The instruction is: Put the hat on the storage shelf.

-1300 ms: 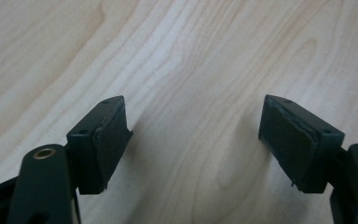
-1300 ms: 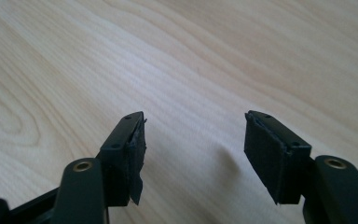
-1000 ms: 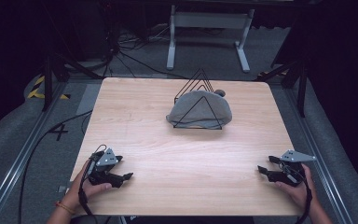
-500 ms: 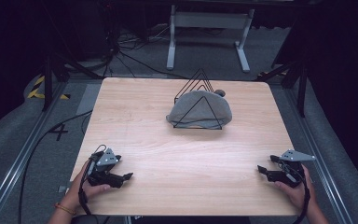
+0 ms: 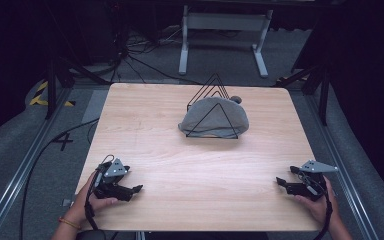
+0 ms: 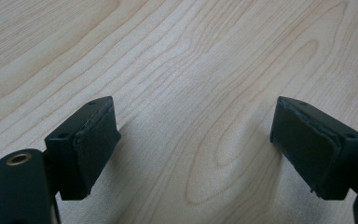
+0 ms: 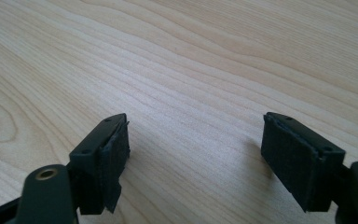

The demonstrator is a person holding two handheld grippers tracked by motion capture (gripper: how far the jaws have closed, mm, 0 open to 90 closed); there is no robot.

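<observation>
Both hands rest low at the bench's (image 5: 200, 165) near corners. The left gripper (image 5: 139, 189) and right gripper (image 5: 279, 181) have just been opening, jaws wide and empty. What may be a grey cap (image 5: 215, 117) sits in a wire rack (image 5: 211, 90) near the far edge.

A dark mark on the grey floor (image 5: 62, 141), left of the table, perhaps reads "4".

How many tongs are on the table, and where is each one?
2. The left tongs are at the near left corner of the table, the right tongs at the near right corner. Both are open and empty, far from the grey cloth and wire rack.
</observation>
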